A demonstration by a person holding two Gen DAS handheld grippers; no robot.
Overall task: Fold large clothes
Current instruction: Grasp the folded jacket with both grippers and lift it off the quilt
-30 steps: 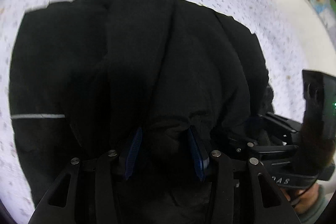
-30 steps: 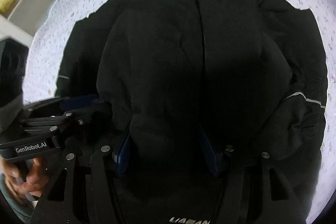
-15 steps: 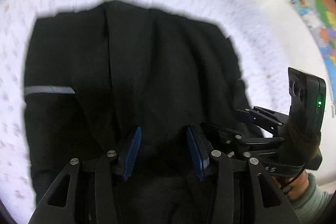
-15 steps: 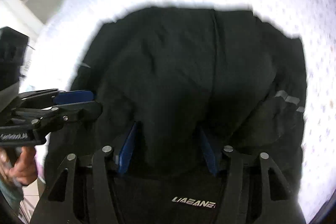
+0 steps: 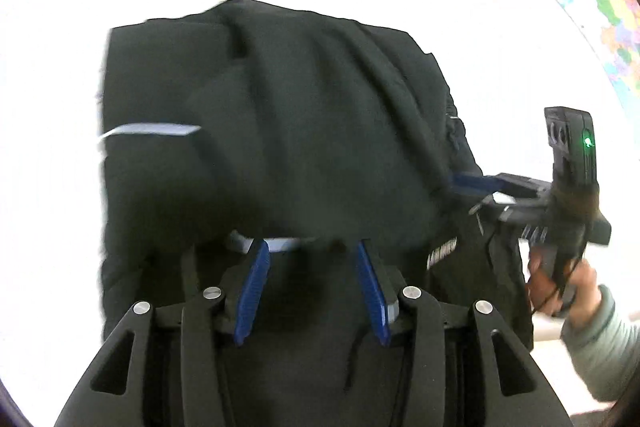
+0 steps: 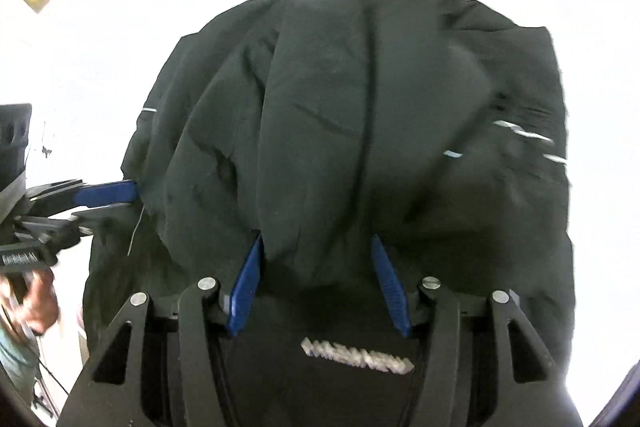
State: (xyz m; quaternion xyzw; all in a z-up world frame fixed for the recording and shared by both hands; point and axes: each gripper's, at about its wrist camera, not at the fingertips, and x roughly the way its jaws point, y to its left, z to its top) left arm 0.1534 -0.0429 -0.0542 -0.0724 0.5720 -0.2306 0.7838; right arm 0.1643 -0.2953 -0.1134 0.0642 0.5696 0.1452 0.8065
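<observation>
Left wrist view: the left gripper (image 5: 310,259) grasps the bulky black padded jacket (image 5: 304,131) edge directly ahead.

Right wrist view: the right gripper (image 6: 316,255) likewise clamps the jacket. Uneven pulling could collapse the fold.

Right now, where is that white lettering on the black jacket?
In the right wrist view the white lettering sits low on the black jacket, just behind the right gripper, between its blue fingers.
</observation>
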